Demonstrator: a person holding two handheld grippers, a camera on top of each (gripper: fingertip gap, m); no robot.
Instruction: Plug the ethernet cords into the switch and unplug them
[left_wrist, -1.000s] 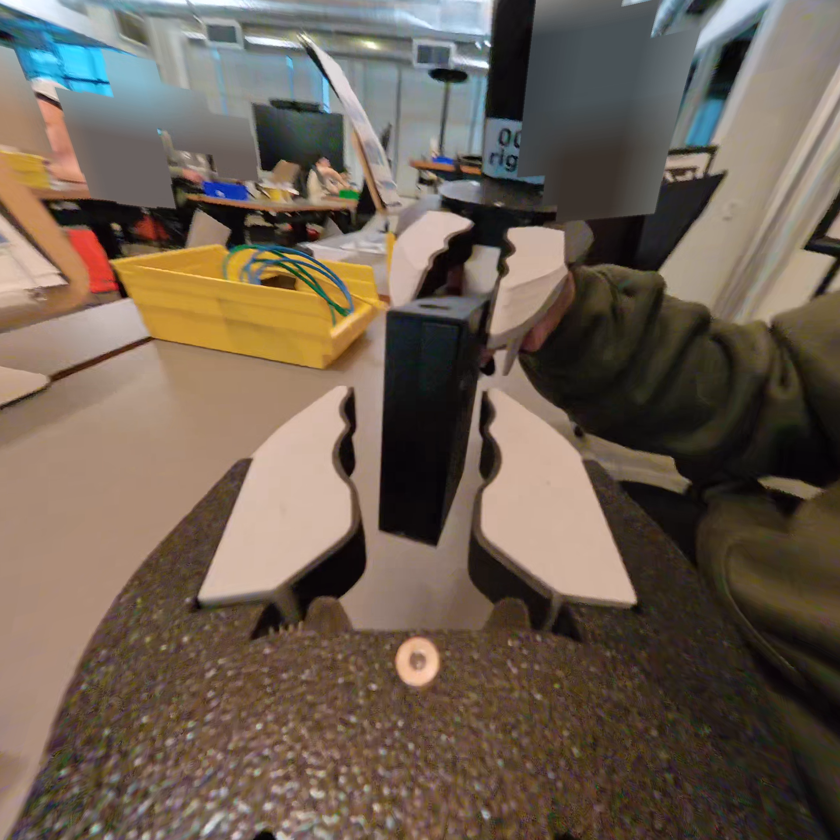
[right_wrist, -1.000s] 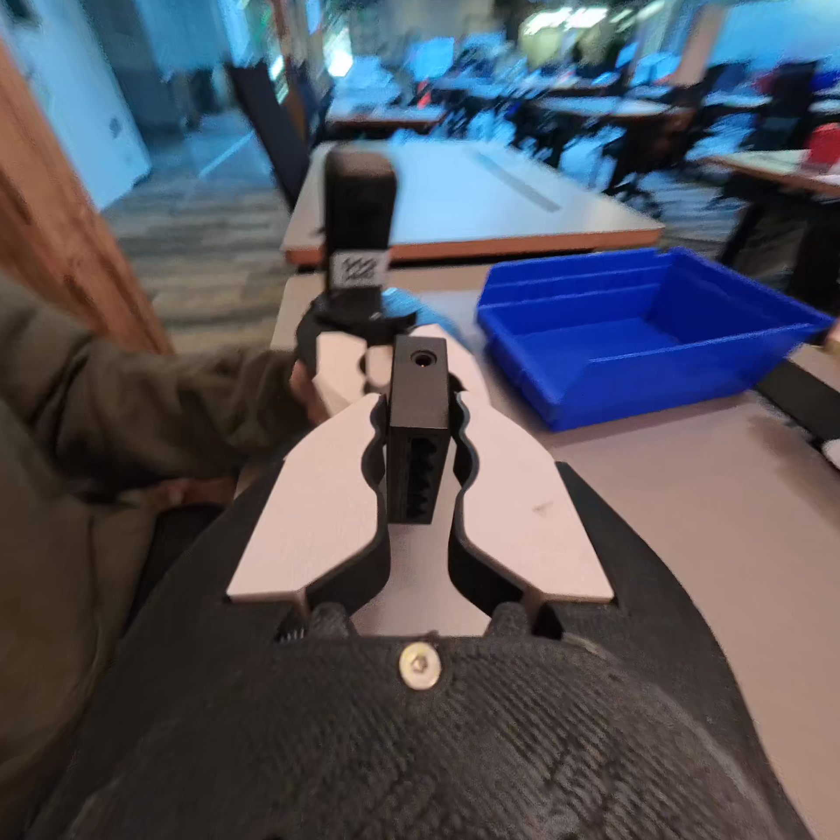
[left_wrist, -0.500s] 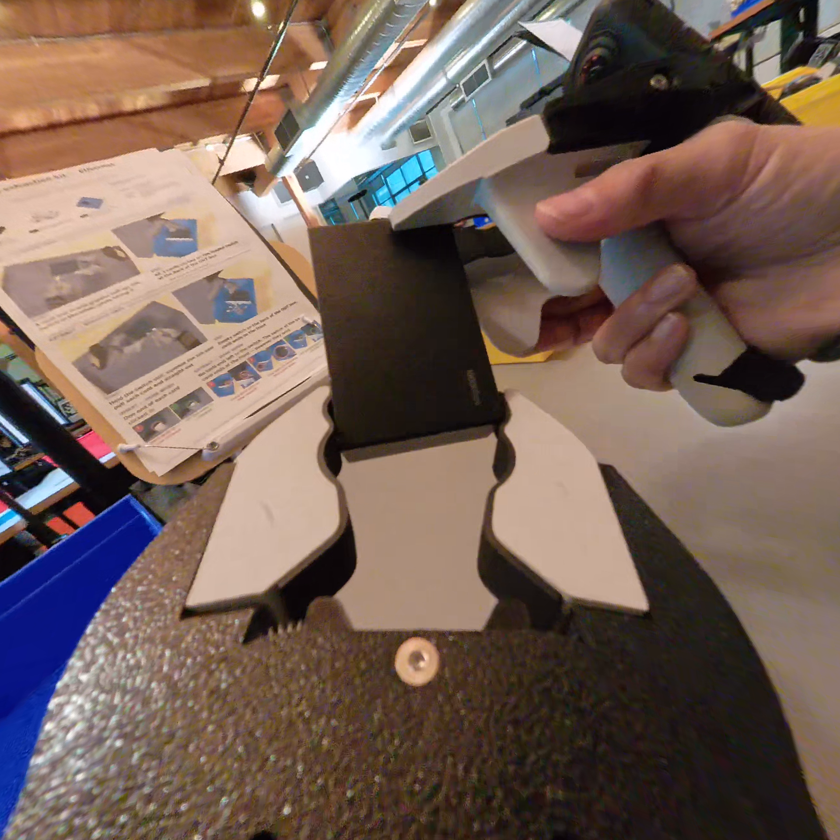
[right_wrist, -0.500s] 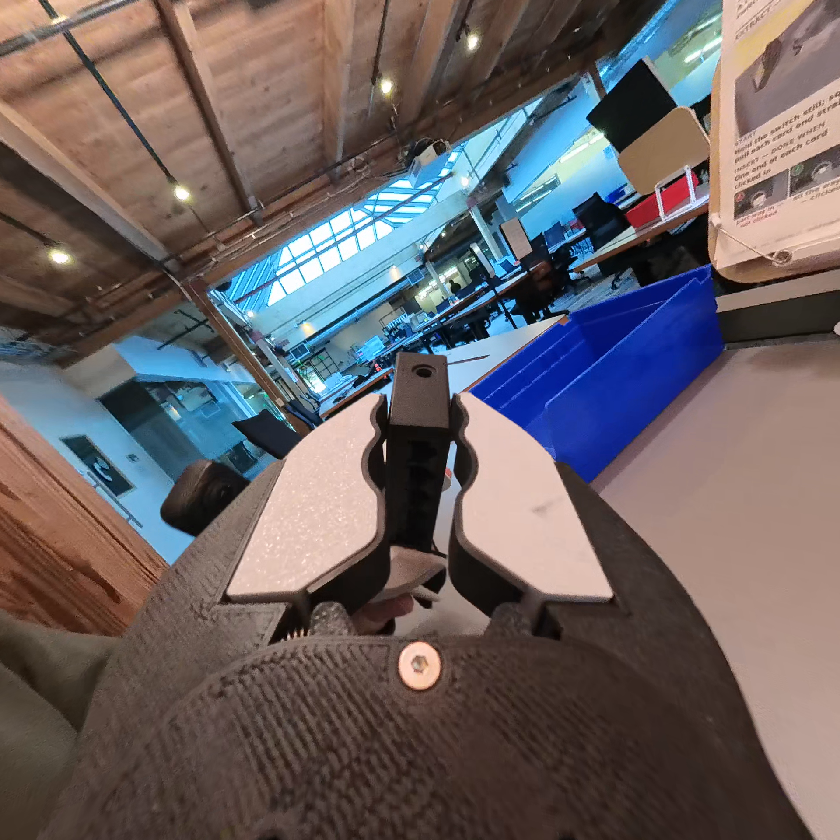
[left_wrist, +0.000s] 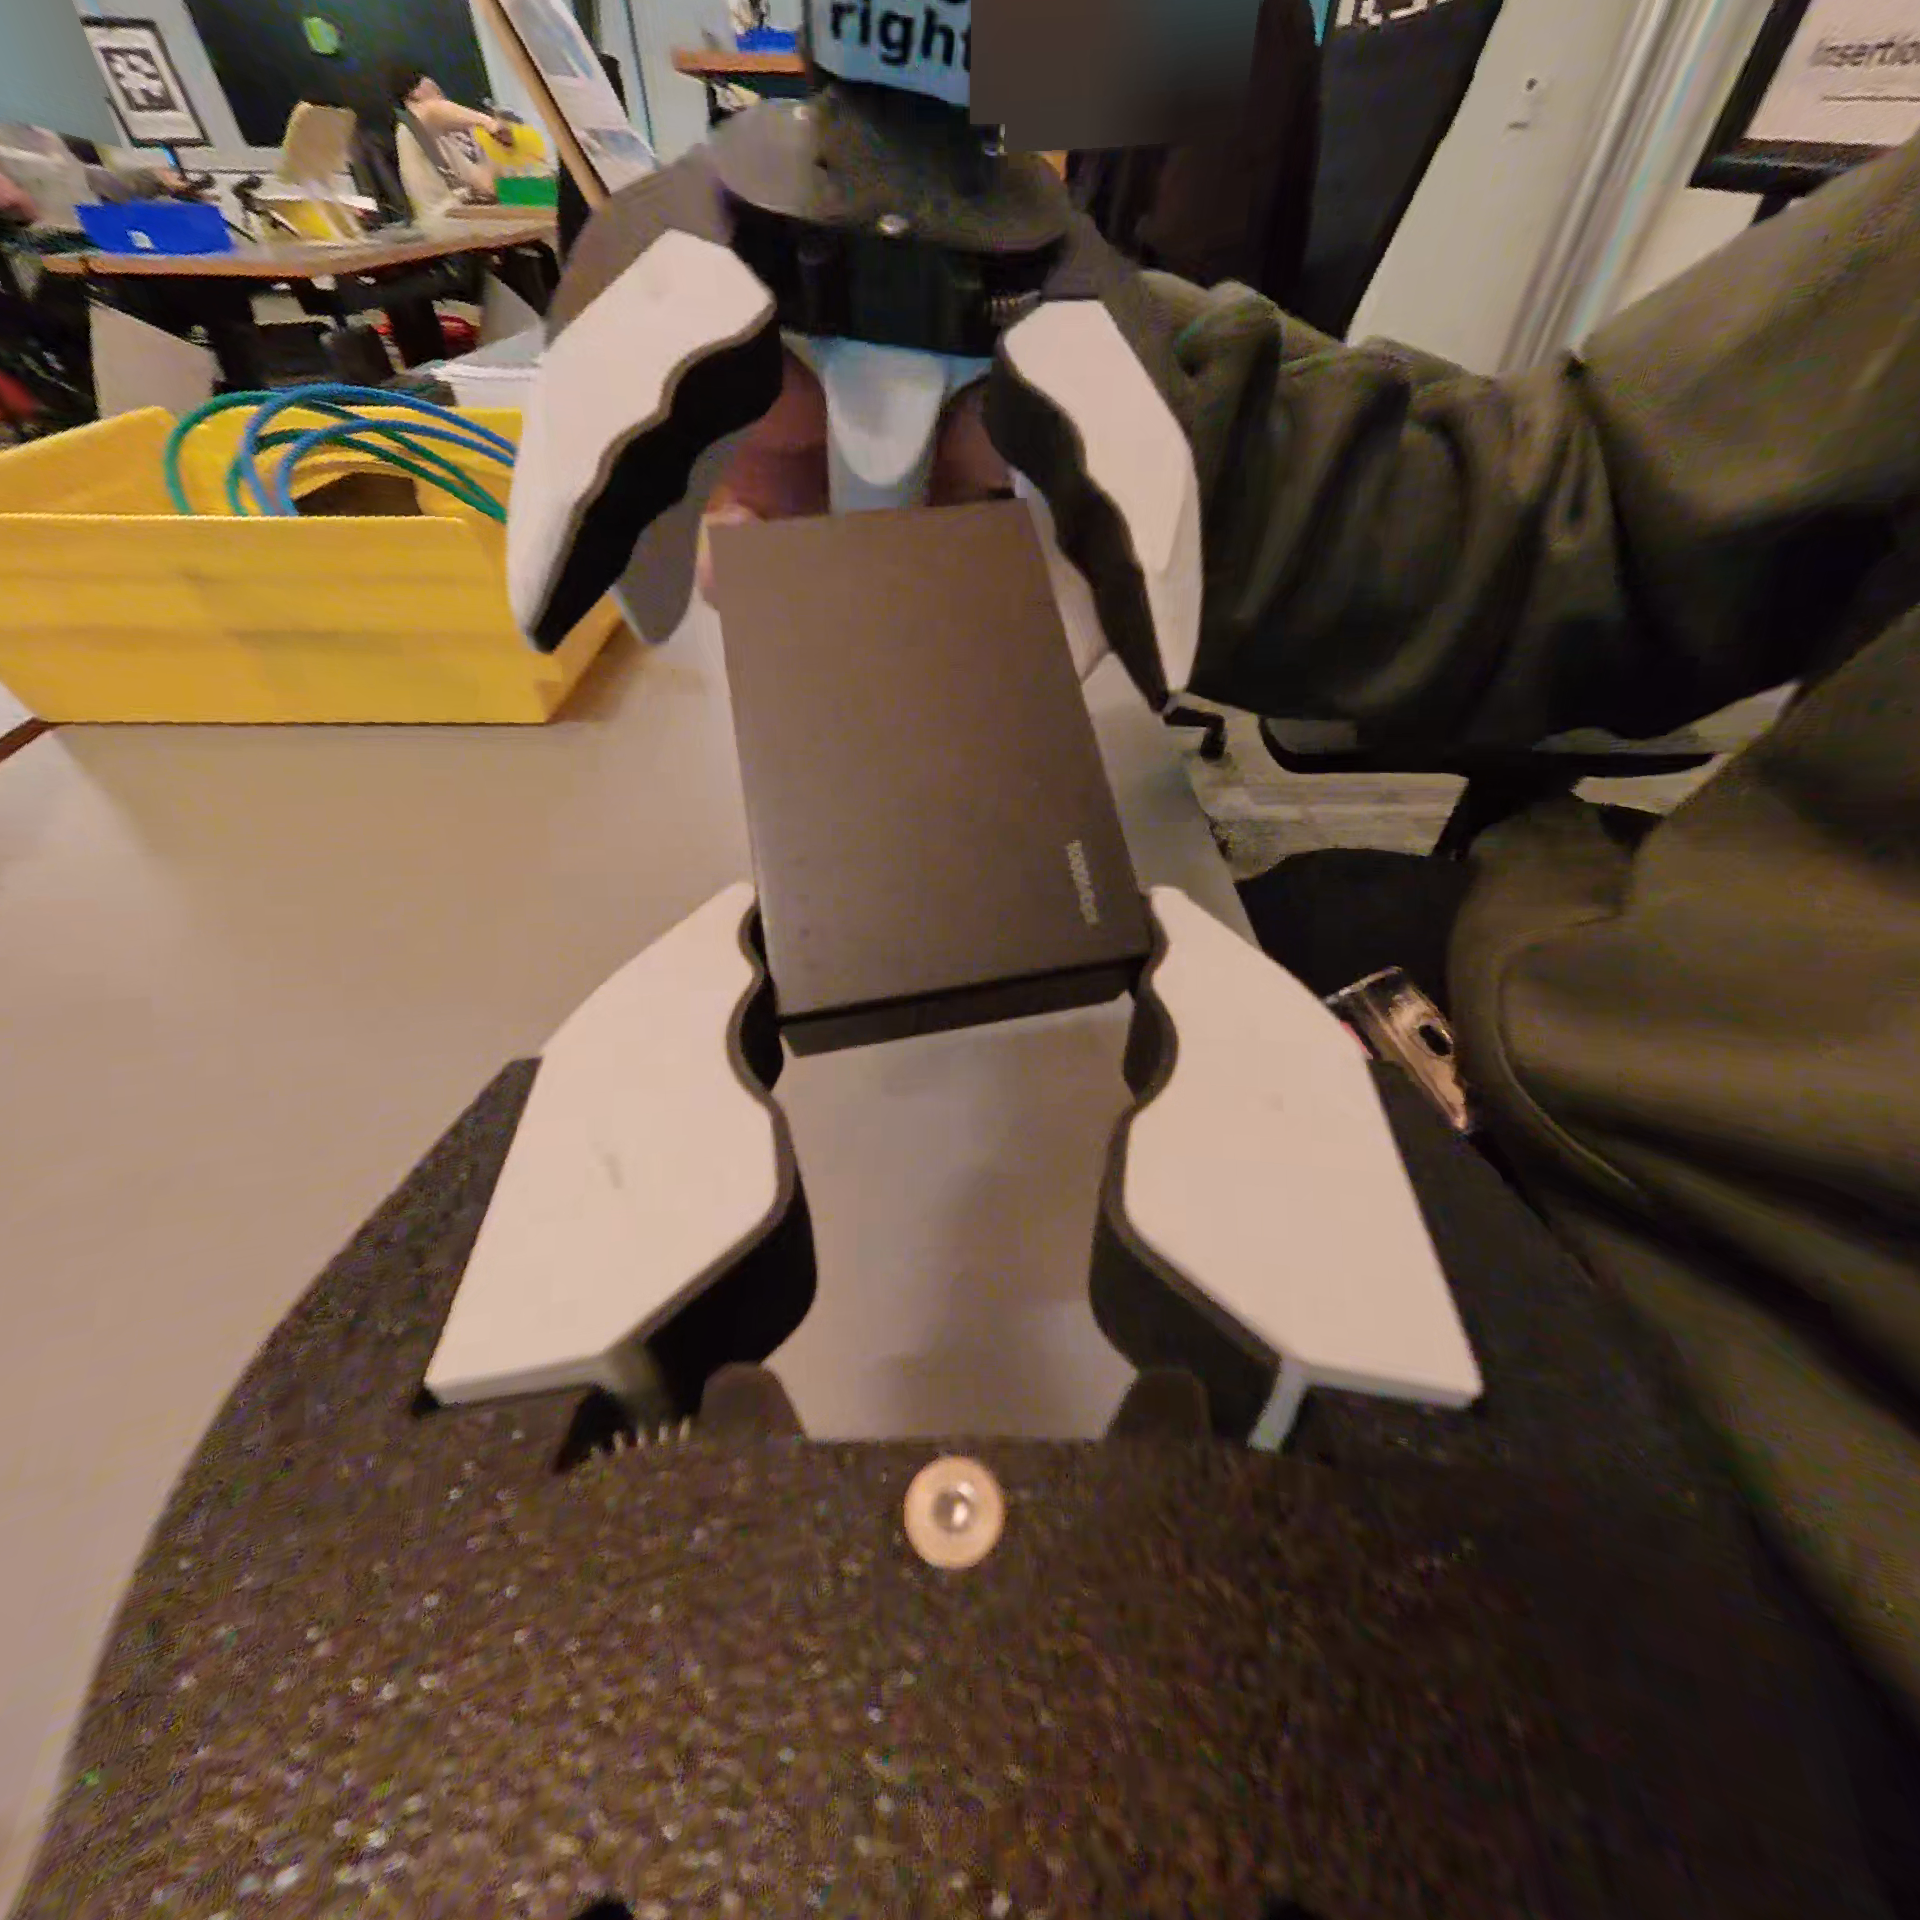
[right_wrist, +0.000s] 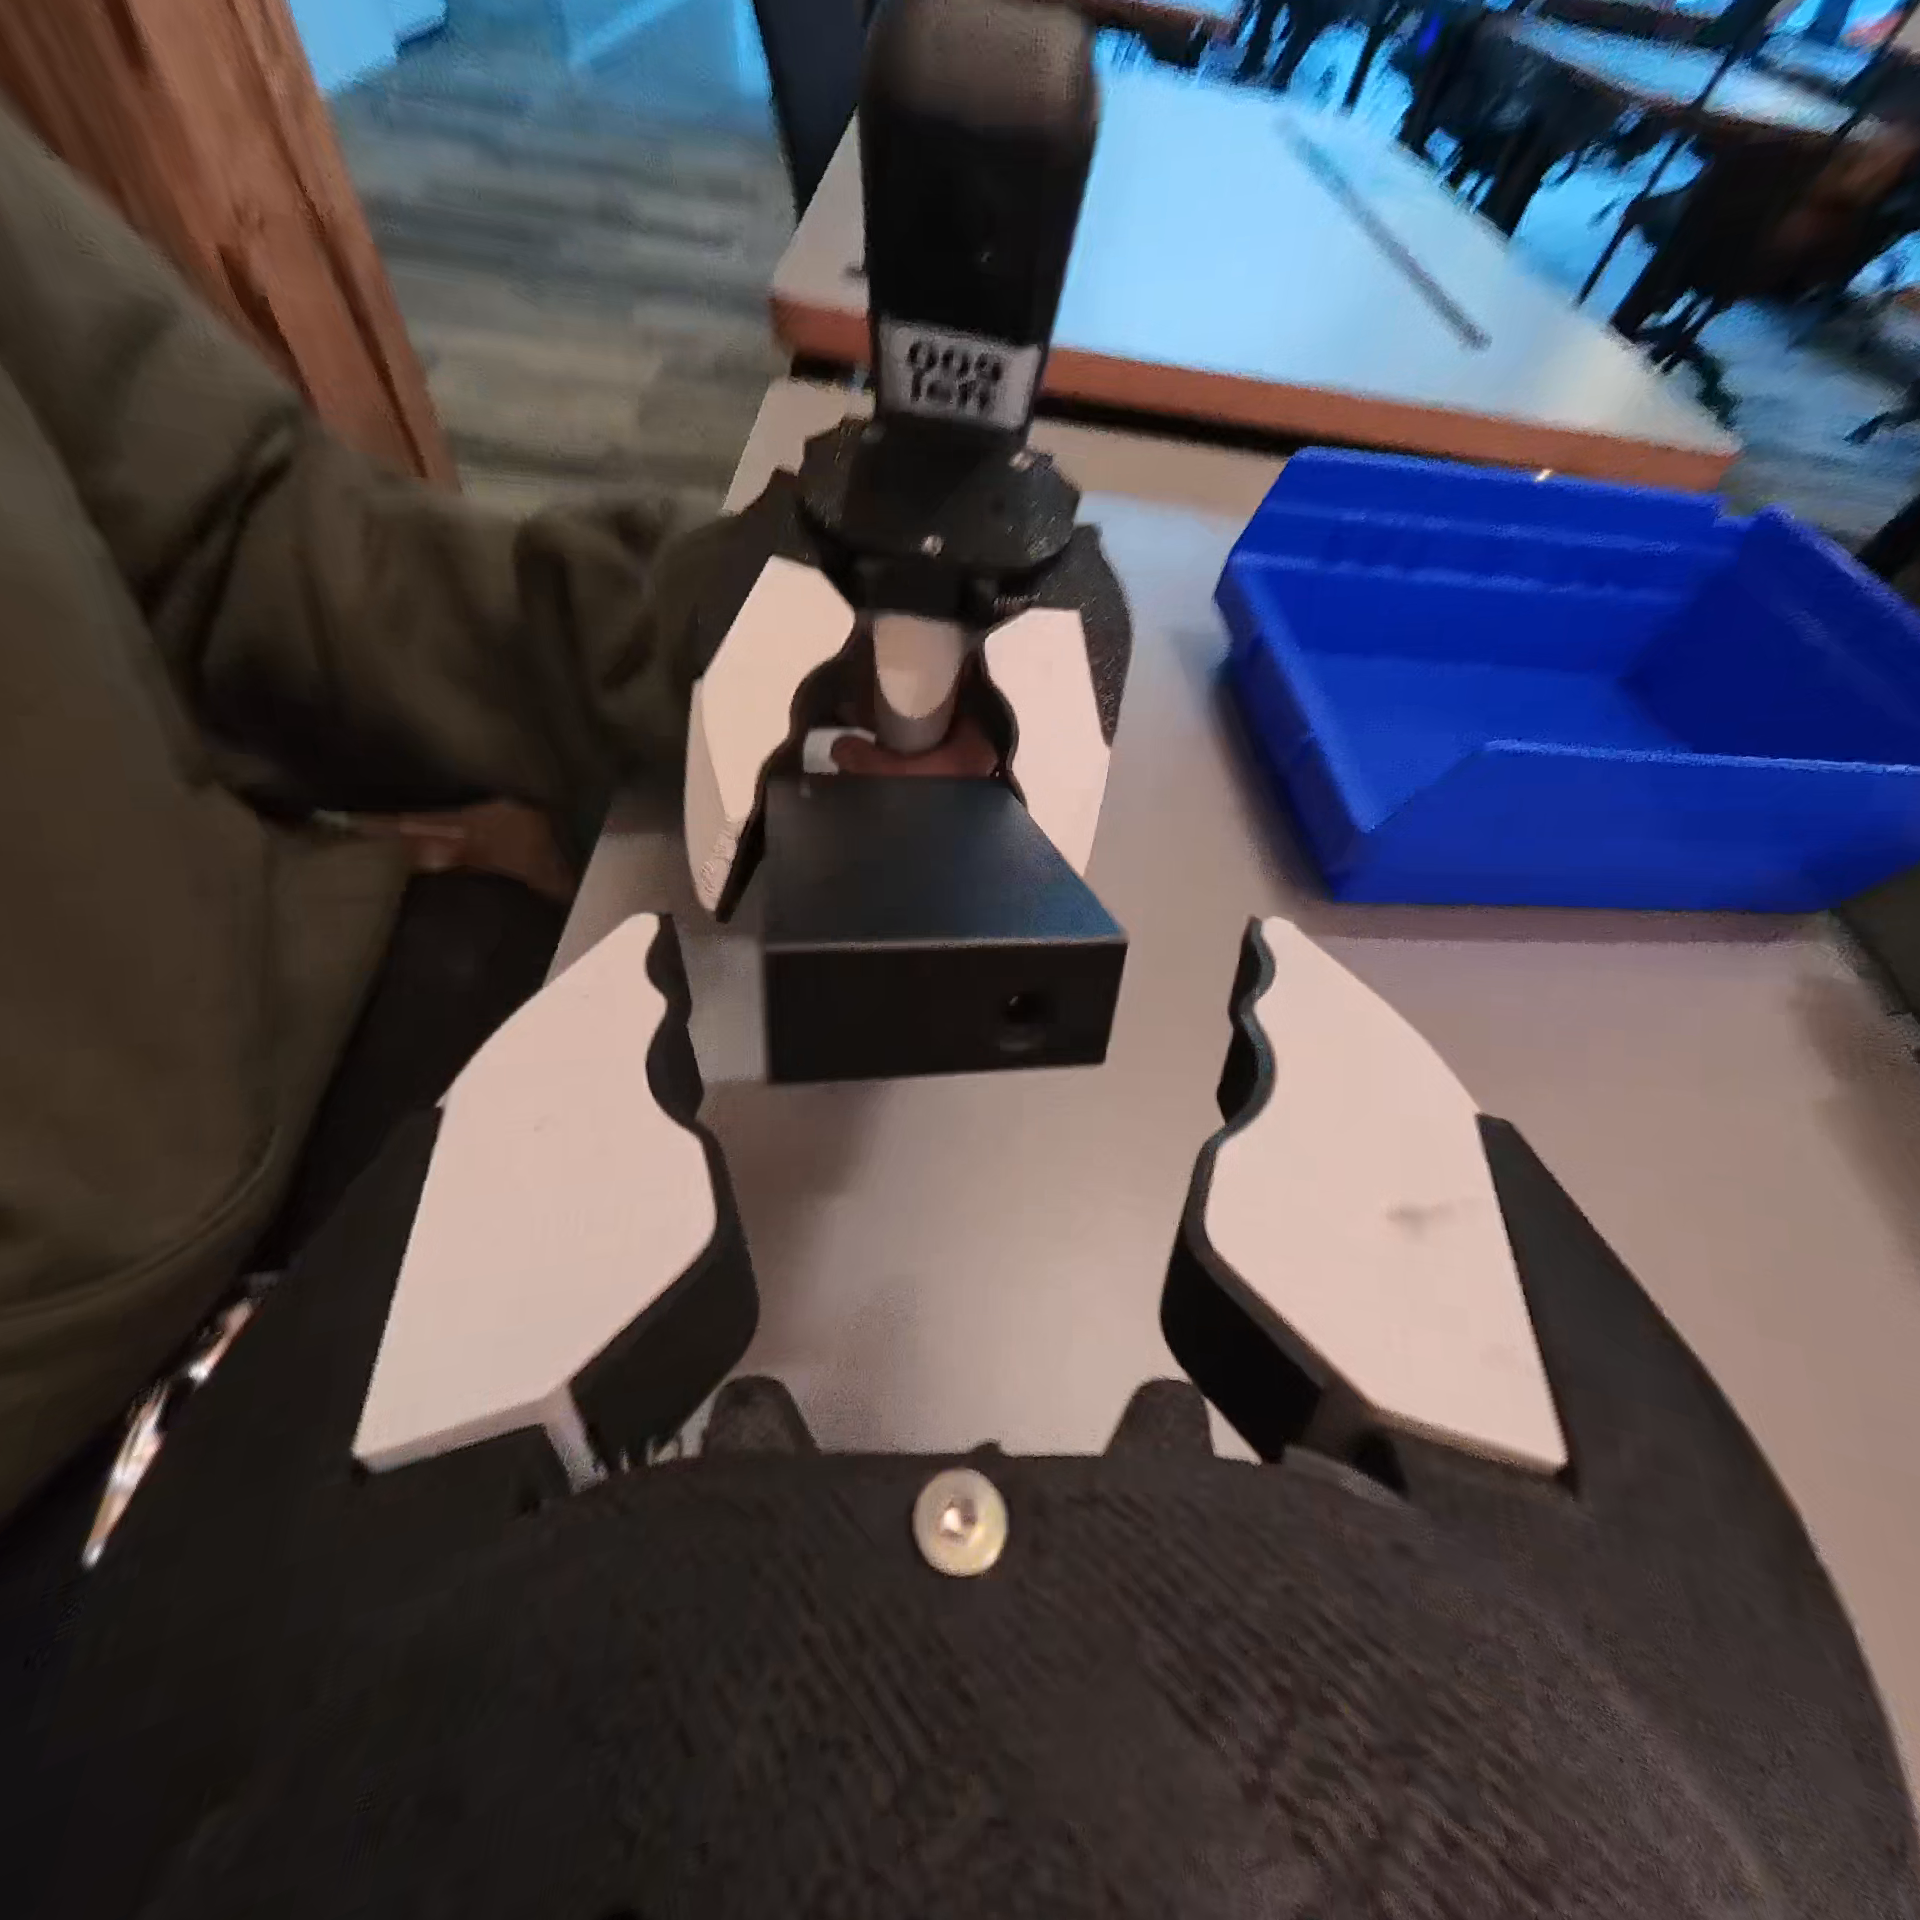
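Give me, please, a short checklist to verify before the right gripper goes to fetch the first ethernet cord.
1. Left gripper shut on the switch, gripping its near end: ok.
2. Right gripper open and holding nothing: ok.
3. Right gripper apart from the switch: ok, its fingers stand off both sides.
4. Ethernet cords within sight, lying in the yellow bin: ok.
5. Switch ports turned toward the right gripper: cannot tell; the end facing it shows only one round socket.
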